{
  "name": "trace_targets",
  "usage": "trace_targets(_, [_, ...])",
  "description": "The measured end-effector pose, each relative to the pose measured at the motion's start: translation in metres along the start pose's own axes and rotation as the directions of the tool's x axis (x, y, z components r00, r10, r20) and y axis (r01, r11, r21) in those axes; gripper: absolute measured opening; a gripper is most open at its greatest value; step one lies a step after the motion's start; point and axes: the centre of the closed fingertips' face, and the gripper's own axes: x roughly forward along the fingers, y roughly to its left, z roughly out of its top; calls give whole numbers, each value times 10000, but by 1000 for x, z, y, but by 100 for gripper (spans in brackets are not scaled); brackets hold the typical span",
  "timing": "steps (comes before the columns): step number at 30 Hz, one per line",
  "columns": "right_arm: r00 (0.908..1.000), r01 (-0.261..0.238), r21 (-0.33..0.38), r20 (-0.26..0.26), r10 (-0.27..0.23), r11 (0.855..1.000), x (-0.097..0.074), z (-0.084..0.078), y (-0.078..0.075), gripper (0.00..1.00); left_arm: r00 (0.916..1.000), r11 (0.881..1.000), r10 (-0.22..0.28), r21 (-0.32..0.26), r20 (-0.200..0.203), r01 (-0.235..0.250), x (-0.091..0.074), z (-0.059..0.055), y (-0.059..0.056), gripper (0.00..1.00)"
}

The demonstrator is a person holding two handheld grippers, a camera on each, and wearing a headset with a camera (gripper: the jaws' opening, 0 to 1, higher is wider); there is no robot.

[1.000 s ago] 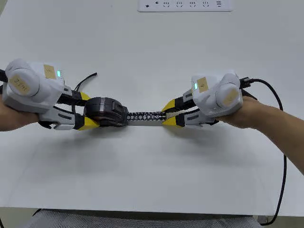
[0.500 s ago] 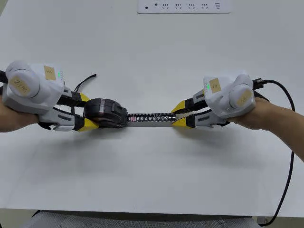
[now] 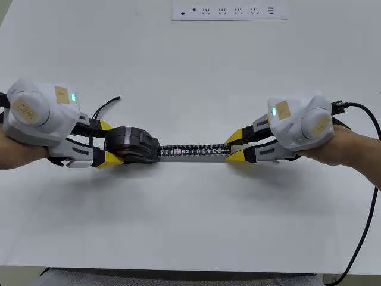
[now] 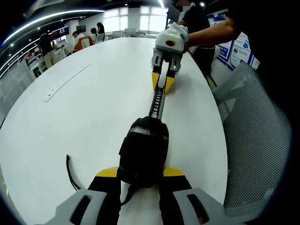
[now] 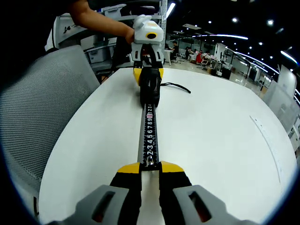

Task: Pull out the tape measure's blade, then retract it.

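The black tape measure case sits low over the white table, held between the yellow-tipped jaws of my left gripper. Its dark numbered blade runs straight out to the right. My right gripper is shut on the blade's end. The two grippers face each other along the blade, and each appears in the other's view: the right gripper ahead of the left, the left gripper ahead of the right.
A white power strip lies at the table's far edge. A black cord trails behind the left gripper, another cable hangs off the right one. A mesh chair stands by the near edge. People are in the room beyond.
My right gripper has moved to the right with the blade's end, so more of the blade is drawn out of the case. The left gripper and the case have stayed put.
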Motion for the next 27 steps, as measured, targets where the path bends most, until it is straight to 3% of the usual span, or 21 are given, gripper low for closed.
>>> trace_targets(27, [9993, 104, 280, -350, -94, 9996, -23, -24, 1, 11, 10000, 10000, -12, -68, 21, 12, 1, -1, 1, 28])
